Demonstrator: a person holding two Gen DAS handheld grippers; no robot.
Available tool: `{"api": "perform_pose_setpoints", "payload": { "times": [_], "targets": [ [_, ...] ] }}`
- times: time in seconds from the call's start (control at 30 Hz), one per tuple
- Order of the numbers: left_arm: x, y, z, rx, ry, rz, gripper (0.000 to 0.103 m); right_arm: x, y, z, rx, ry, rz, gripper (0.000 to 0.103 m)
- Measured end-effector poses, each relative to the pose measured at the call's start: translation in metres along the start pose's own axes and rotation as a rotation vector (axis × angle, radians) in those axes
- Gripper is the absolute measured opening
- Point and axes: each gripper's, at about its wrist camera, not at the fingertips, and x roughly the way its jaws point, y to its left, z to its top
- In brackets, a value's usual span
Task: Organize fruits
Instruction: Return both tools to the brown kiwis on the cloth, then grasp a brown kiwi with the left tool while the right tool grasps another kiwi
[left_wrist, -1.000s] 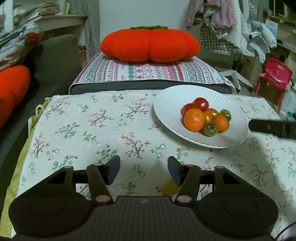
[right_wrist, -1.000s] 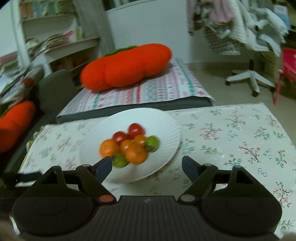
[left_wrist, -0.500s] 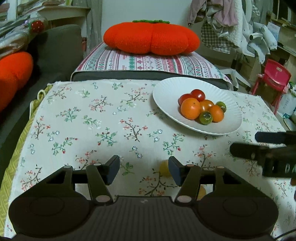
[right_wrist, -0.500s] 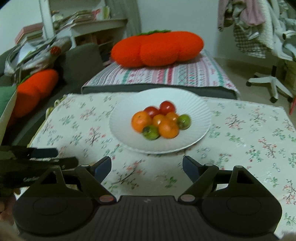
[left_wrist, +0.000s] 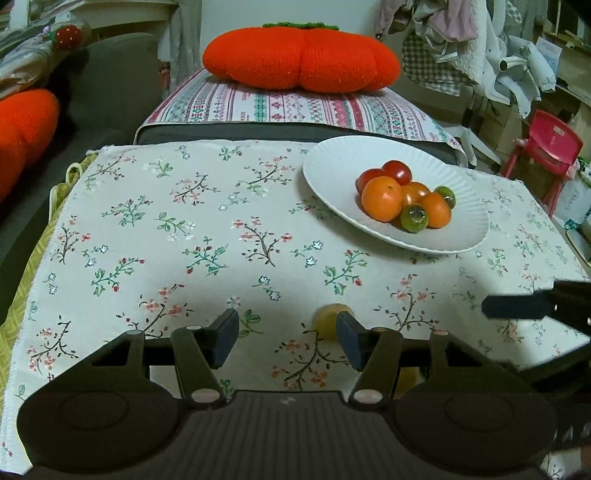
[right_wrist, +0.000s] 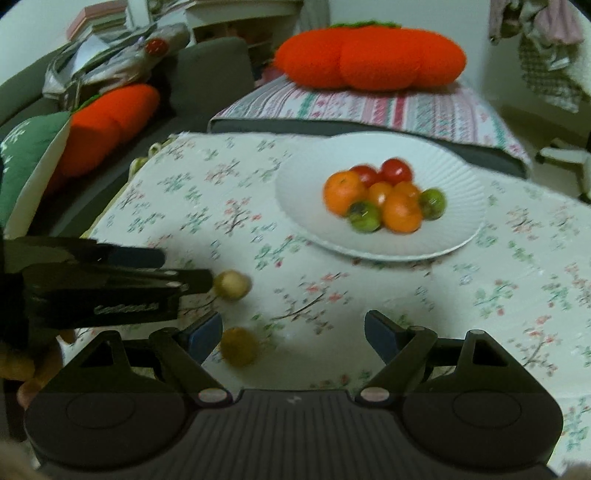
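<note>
Just ahead of the left hand-held gripper (left_wrist: 287, 341), jaws apart and empty, lies a small round yellow fruit (left_wrist: 330, 320), toward its right finger; the right hand-held gripper (right_wrist: 293, 336) gapes empty.

White letters are showing on the side of the left gripper (right_wrist: 212, 275) in the right wrist view, but they are too blurry to read, and no other words are showing

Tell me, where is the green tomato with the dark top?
In the left wrist view the green tomato sits on the white plate, at the near edge of the pile, touching the two orange fruits.
</note>
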Motion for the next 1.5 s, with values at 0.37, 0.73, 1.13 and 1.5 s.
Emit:
{"api": "perform_pose_setpoints", "payload": {
  "times": [0.37, 0.73, 1.13, 1.5],
  "targets": [
    [0.008, 0.012, -0.001, -0.098, 0.027, -0.056, 0.046, 0.005, 0.012, -0.006, -0.046, 0.031, 0.027, 0.079],
    [0.020, -0.017, -0.010, 0.039, -0.005, -0.081, 0.045, 0.011, 0.024, -0.011, -0.131, 0.053, 0.049, 0.060],
    [0.024, -0.020, -0.008, 0.079, -0.012, -0.060, 0.006, 0.012, 0.025, -0.012, -0.140, 0.055, 0.034, 0.060],
    [0.020, -0.017, -0.006, 0.059, -0.014, -0.032, 0.006, 0.023, 0.029, -0.014, -0.138, 0.077, 0.042, 0.023]
  ]
}}
